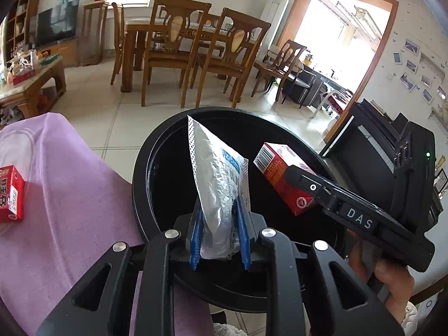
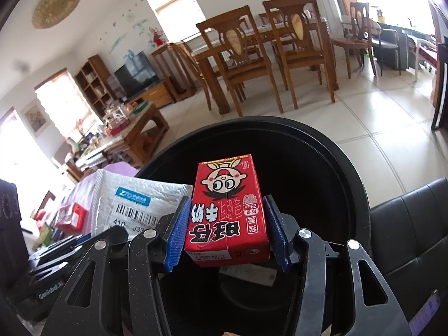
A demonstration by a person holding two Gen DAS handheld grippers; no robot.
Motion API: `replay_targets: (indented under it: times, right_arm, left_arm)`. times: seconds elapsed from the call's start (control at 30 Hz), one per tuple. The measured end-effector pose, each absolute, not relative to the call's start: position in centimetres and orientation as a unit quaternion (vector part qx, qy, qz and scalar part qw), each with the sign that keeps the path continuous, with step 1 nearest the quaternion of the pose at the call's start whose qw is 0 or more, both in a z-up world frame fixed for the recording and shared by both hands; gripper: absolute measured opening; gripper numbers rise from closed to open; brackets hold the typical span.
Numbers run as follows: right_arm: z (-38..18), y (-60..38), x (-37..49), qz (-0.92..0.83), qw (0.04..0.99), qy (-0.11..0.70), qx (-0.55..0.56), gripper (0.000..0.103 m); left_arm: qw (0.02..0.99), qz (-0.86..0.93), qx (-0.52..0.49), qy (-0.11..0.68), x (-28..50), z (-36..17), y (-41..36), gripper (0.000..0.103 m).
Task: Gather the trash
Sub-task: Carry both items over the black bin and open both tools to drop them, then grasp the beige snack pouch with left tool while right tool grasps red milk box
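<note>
My left gripper (image 1: 220,240) is shut on a white padded mailer bag (image 1: 217,182) and holds it upright over the black trash bin (image 1: 140,184). My right gripper (image 2: 226,232) is shut on a red milk carton (image 2: 228,210) and holds it above the same bin (image 2: 350,173). In the left wrist view the right gripper's carton (image 1: 282,179) hangs over the bin's right side. The mailer (image 2: 134,201) shows at the left in the right wrist view. A second red carton (image 1: 9,193) lies on the purple cloth (image 1: 70,196) at the far left.
The bin stands between the purple-covered surface and a black leather seat (image 2: 414,229). A dining table with wooden chairs (image 1: 196,53) stands behind on the tiled floor. A cluttered coffee table (image 1: 30,75) is at the left, a black piano (image 1: 372,145) at the right.
</note>
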State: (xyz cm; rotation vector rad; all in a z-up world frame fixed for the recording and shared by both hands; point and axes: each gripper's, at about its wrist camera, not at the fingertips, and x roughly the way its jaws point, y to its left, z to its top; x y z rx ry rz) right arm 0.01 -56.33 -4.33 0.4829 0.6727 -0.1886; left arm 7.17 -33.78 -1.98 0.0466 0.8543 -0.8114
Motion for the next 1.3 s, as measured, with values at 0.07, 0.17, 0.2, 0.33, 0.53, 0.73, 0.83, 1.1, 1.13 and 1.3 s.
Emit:
replay_targets:
  times: [0.07, 0.17, 0.2, 0.33, 0.53, 0.73, 0.83, 1.1, 1.13, 1.3]
  right_arm:
    - [-4.3, -56.1, 0.5, -0.091, 0.911, 0.329, 0.234, 0.052]
    - [-4.4, -55.9, 0.8, -0.09, 0.911, 0.333, 0.228, 0.053]
    - [-4.5, -55.8, 0.9, -0.092, 0.911, 0.334, 0.224, 0.053]
    - [-4.5, -55.3, 0.8, -0.092, 0.911, 0.336, 0.219, 0.058]
    - [-3.6, -54.7, 0.2, -0.091, 0.918, 0.322, 0.215, 0.073]
    - [-2.1, -52.6, -1.0, -0.08, 0.926, 0.303, 0.209, 0.084]
    - [-1.3, -50.1, -1.0, -0.07, 0.931, 0.3, 0.197, 0.091]
    - [0.6, -41.6, 1.1, -0.005, 0.938, 0.307, 0.159, 0.097]
    - [0.8, -40.5, 1.5, 0.003, 0.938, 0.309, 0.155, 0.097]
    - [0.9, -34.9, 3.8, 0.039, 0.937, 0.322, 0.133, 0.097]
  left_arm:
    - [0.832, -0.382, 0.024, 0.401, 7.1, -1.9, -33.7, 0.025]
    - [0.834, -0.379, 0.031, 0.4, 6.9, -1.9, -33.7, 0.026]
    - [0.834, -0.379, 0.032, 0.4, 7.0, -1.8, -33.7, 0.026]
    - [0.837, -0.377, 0.031, 0.395, 6.9, -1.4, -33.4, 0.048]
    - [0.864, -0.361, 0.037, 0.35, 5.4, 0.8, -31.9, 0.079]
    - [0.891, -0.34, 0.055, 0.297, 2.6, 3.1, -29.1, 0.098]
    - [0.899, -0.325, 0.061, 0.286, 1.8, 3.9, -27.2, 0.098]
    - [0.912, -0.283, 0.046, 0.294, 2.6, 4.5, -19.9, 0.098]
    - [0.914, -0.277, 0.043, 0.294, 2.8, 4.4, -19.0, 0.098]
    - [0.922, -0.245, 0.02, 0.299, 3.7, 3.7, -13.5, 0.098]
